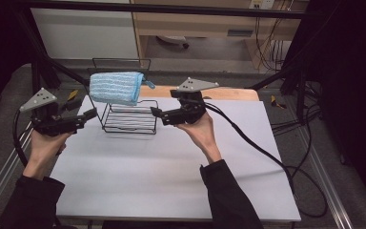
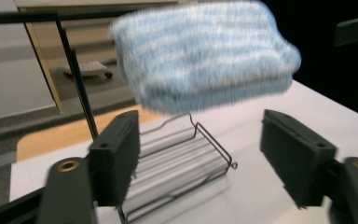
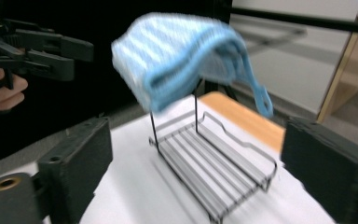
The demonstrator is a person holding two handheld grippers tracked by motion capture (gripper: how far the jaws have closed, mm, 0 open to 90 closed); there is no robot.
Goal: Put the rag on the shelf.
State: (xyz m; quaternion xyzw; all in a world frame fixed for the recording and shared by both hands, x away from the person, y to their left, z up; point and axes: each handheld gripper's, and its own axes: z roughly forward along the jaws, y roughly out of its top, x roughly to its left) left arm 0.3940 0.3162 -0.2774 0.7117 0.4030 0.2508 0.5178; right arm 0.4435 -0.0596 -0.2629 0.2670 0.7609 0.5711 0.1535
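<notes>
I take the black wire rack [image 1: 128, 116] as my landmark; it stands on the far left part of the white table top [image 1: 171, 167], with its flat slatted shelf low over the surface and an upright wire back rising behind it.

Left of the rack I see my left gripper [image 1: 91, 113], held in the left hand [image 1: 45, 143] over the table's left edge, its tips just beside the rack's left side but apart from it. In the left gripper view its jaws stand wide apart with nothing between them, and the rack's shelf lies beyond the gap.

Over the rack, draped across the top of its upright back, hangs the blue and white striped cloth [image 1: 116, 88]. It is folded over the wire and sits well above the shelf, and a small blue loop dangles from its right end.

Right of the rack I see my right gripper [image 1: 154, 112], held in the right hand [image 1: 198, 129], its tips near the rack's right front corner and not touching it. In the right gripper view its jaws are spread wide and empty, framing the rack and cloth.

The surface around the rack is plain and white. Behind the rack a light wooden board edge [image 1: 228, 93] shows past the table, then grey floor and pale cabinets. Black cables [image 1: 262, 148] trail off right of the rack over the table edge.
</notes>
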